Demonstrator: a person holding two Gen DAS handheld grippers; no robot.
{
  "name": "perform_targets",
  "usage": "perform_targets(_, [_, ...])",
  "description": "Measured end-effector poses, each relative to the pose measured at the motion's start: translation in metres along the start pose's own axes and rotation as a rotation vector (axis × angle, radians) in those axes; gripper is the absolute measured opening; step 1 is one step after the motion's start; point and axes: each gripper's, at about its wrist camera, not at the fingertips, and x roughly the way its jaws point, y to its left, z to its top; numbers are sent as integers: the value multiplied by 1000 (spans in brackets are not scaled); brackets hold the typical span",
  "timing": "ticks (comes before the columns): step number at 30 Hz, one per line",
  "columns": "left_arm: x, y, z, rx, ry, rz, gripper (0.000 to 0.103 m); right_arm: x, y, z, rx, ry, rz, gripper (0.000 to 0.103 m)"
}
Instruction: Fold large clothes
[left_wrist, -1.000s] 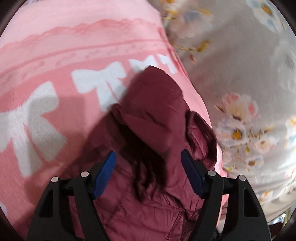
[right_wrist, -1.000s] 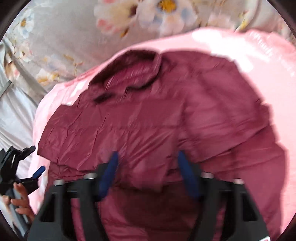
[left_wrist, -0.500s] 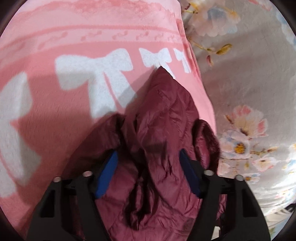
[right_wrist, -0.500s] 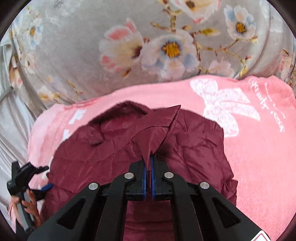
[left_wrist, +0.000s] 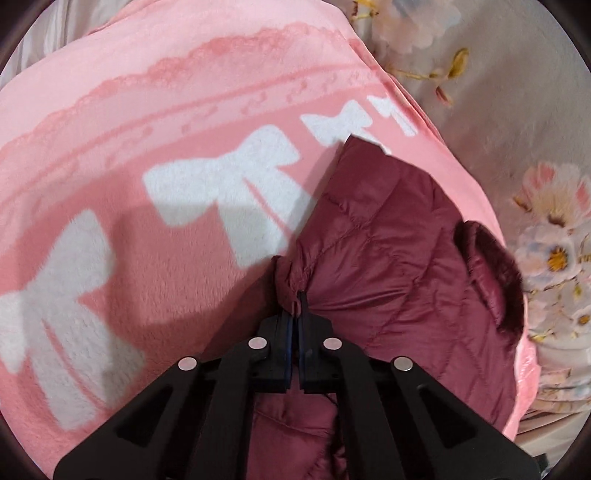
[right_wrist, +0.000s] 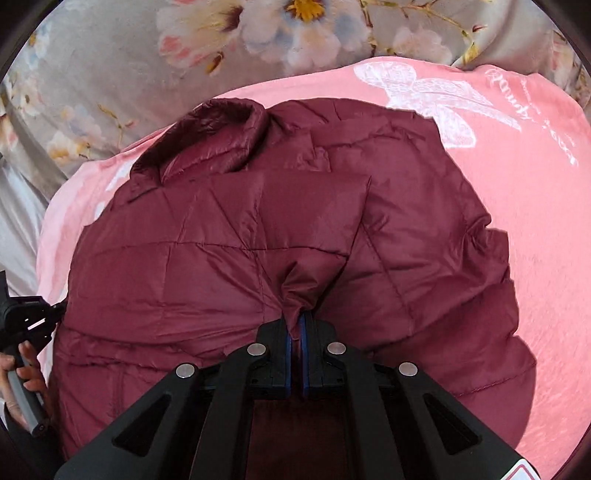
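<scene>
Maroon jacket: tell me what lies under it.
The maroon jacket lies on a pink blanket spread over floral bedding. What lies directly beneath it is covered.

- The place looks like a home bedroom, with soft bedding filling both wrist views.
- A fluffy pink fleece blanket with white bow shapes and a lace-pattern border (left_wrist: 155, 155) lies spread out as the work surface.
- Under and beyond it lies a grey bedsheet printed with pale pink and white flowers (right_wrist: 122, 70).
- A quilted maroon puffer jacket (right_wrist: 229, 251), an everyday garment, lies on the blanket.
</scene>
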Motion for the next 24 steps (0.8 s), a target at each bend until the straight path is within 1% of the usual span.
perform_targets(2, [1, -6, -2, 41, -25, 33, 1, 3, 6, 0, -39, -3, -32, 3])
perform_targets(4, [-2, -11, -3, 74, -25, 58, 1, 3, 8, 2, -57, 4, -48, 3])
perform_targets(5, [-6, -11, -3, 75, -21, 54, 2, -1, 8, 4, -54, 14, -56, 4])
perform_targets(6, [-15, -10, -2, 72, -18, 40, 3, -8, 7, 5, -44, 13, -65, 9])
perform_targets(7, [-24, -9, -2, 70, -20, 23, 3, -21, 6, 7, -32, -2, -67, 11])
perform_targets(8, [-41, -10, 0, 79, -37, 2, 3, -31, 6, 9, -27, -19, -73, 11])
perform_targets(9, [-52, -14, 1, 98, -56, 8, 3, -45, 6, 11, -26, -46, -87, 12])
perform_targets(11, [-77, -29, 2, 152, -118, 24, 3, -68, 11, 17, -31, -104, -100, 15])
perform_targets(13, [-92, -58, 3, 218, -161, 8, 3, -79, 23, 27, -43, -135, -82, 15])
perform_targets(14, [-93, -71, 3, 247, -157, -12, 4, -82, 33, 33, -53, -141, -51, 15])
perform_targets(16, [-86, -98, -2, 307, -130, -39, 14, -75, 53, 41, -73, -132, 10, 15])
perform_targets(18, [-61, -125, -15, 382, -71, -32, 16, -58, 69, 43, -105, -99, 21, 15])
perform_targets(22, [-9, -142, -53, 471, 42, 6, 16, -20, 93, 27, -148, -2, 40, 14])
perform_targets(24, [4, -139, -67, 481, 67, 21, 16, -3, 99, 13, -166, 43, 33, 14])
